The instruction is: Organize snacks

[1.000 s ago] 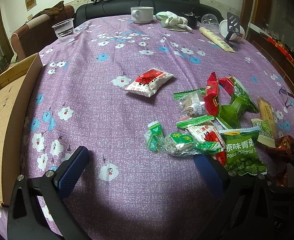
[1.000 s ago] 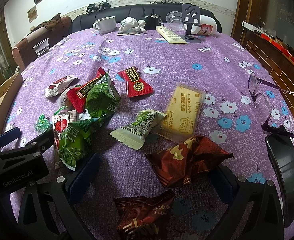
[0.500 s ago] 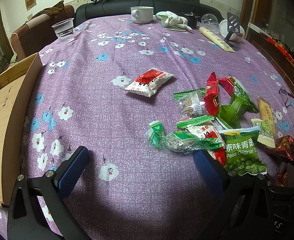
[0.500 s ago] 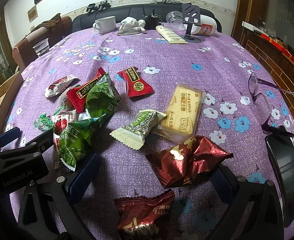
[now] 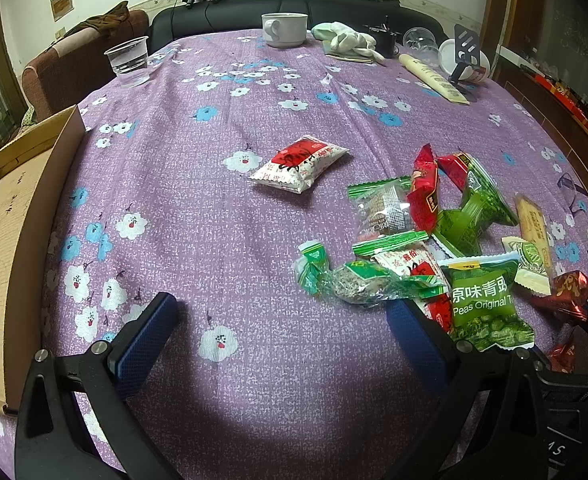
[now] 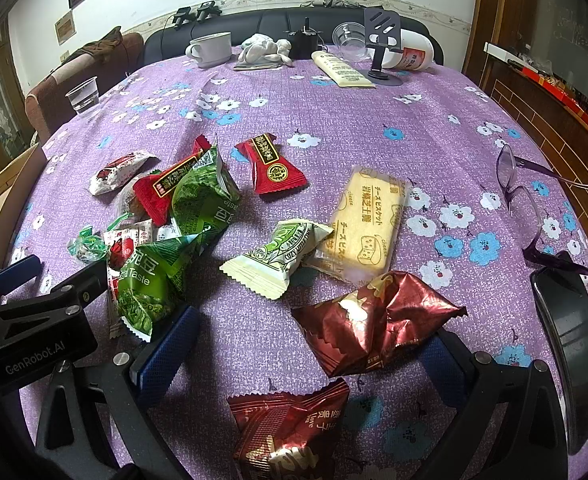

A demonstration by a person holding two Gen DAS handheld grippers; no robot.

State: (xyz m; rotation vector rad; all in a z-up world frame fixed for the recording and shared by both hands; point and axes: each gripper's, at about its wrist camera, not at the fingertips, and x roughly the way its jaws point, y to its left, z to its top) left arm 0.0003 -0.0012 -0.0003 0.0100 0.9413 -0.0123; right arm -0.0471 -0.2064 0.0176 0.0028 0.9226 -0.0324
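Snack packets lie scattered on the purple flowered tablecloth (image 5: 213,208). My left gripper (image 5: 281,336) is open low over bare cloth. A clear green-ended packet (image 5: 358,280) and a green peas pack (image 5: 482,300) lie just beyond its right finger (image 5: 414,340). Farther off is a red-and-white packet (image 5: 300,162). My right gripper (image 6: 304,356) is also open. A crumpled dark red foil packet (image 6: 374,328) lies between its fingertips, and a second dark red packet (image 6: 289,428) lies nearer the camera. A yellow cheese biscuit pack (image 6: 368,220) and a white-green packet (image 6: 281,252) lie beyond.
An open cardboard box (image 5: 13,220) stands at the table's left edge. Purple glasses (image 6: 526,200) and a black flat object (image 6: 570,352) lie at the right. A white mug (image 5: 283,30), a plastic cup (image 5: 127,62), a cloth and a tube stand at the far side.
Both grippers have stayed almost still and open. The clear green-ended packet has shifted slightly by the pile, and the dark red foil packet's crumple has changed a little.
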